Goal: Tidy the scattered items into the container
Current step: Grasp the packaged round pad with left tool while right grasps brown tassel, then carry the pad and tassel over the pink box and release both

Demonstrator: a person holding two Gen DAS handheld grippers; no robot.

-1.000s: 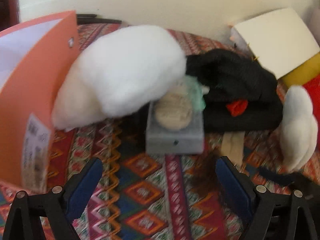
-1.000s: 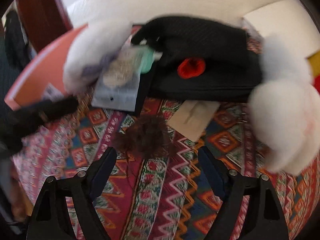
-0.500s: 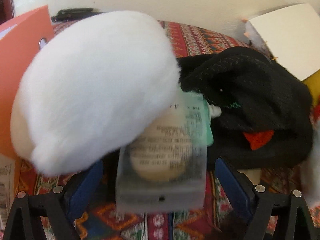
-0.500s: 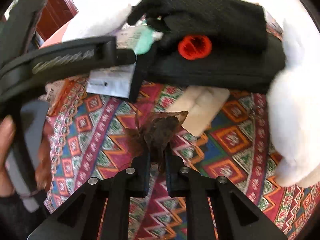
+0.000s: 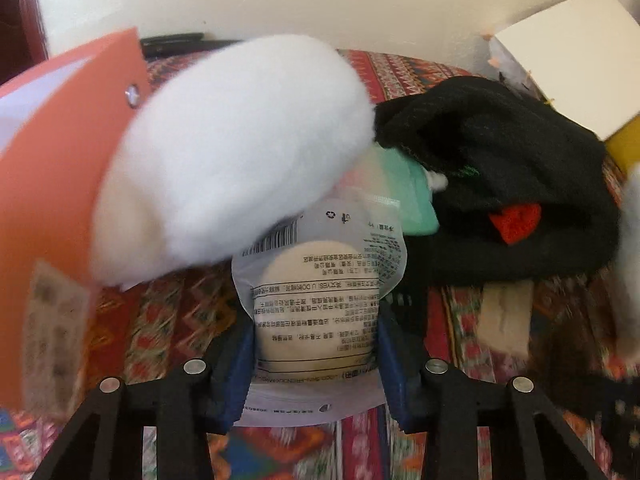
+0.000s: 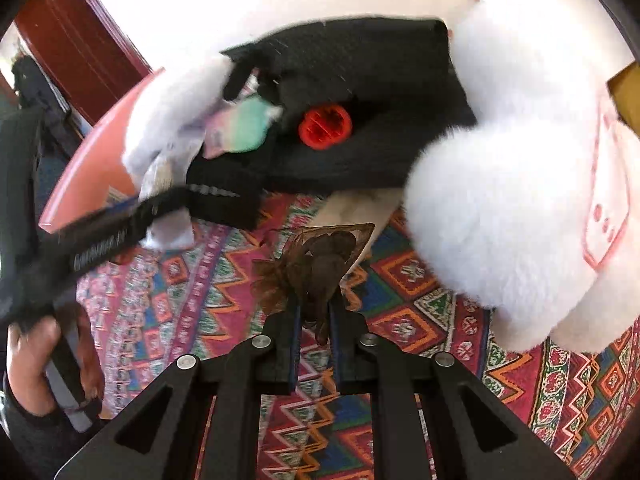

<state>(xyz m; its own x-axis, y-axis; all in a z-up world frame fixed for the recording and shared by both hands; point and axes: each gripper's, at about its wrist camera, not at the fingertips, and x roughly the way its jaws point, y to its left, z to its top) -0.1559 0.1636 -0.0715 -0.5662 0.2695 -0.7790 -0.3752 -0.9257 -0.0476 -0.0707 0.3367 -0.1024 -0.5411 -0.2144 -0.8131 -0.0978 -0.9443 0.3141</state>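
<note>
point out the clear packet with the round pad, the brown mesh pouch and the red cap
clear packet (image 5: 316, 312), left wrist view, on the printed face over the round pad
brown mesh pouch (image 6: 320, 256), right wrist view, on its dark bunched middle
red cap (image 6: 325, 127), right wrist view, on its round top

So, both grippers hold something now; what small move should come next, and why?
Probably lift the left gripper a little and draw the clear pouch out toward the orange container. Its pads are shut on the pouch, but the white plush lies over the pouch's far end. The right gripper already pinches the brown mesh bag and can follow.
</note>
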